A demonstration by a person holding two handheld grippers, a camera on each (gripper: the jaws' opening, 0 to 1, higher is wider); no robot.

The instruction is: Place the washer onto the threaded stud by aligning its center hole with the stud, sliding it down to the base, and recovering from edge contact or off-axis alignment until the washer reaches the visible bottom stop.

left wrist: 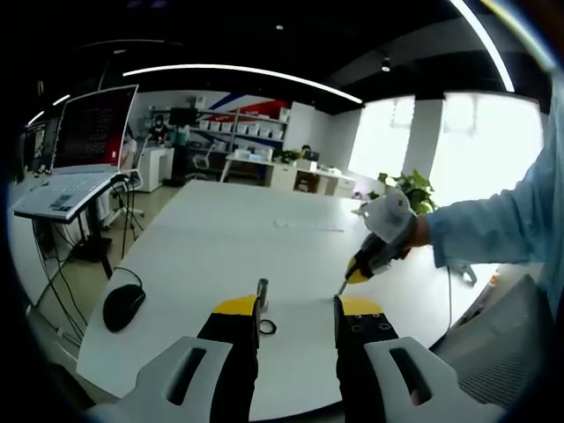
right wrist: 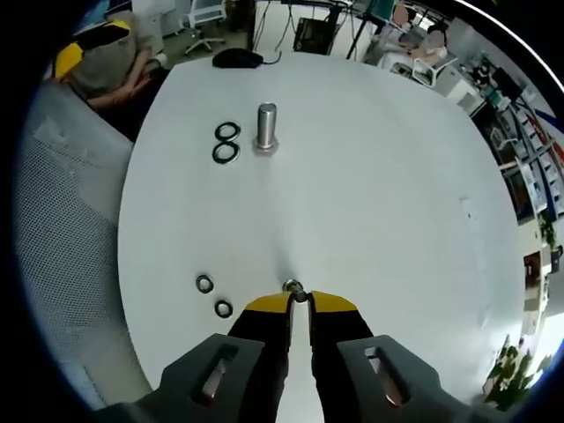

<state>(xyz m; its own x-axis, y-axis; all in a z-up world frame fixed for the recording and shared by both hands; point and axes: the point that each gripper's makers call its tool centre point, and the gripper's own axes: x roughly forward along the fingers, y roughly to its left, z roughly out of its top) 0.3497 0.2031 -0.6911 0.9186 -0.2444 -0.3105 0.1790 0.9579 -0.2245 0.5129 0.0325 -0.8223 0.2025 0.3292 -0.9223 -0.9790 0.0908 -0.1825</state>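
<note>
Your right gripper [right wrist: 300,298] has its jaws nearly together, pinching a small washer [right wrist: 292,285] at the tips, low over the white table [right wrist: 379,176] and well short of the threaded stud [right wrist: 265,129]. Two larger washers [right wrist: 226,142] lie touching each other just beside the stud, and two small ones [right wrist: 213,296] lie near your right gripper. Your left gripper [left wrist: 298,310] holds its jaws wide apart around nothing, near the stud.

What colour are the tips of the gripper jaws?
Yellow, on black jaws; clearest in the right gripper view, where the right gripper pinches a small washer.
</note>
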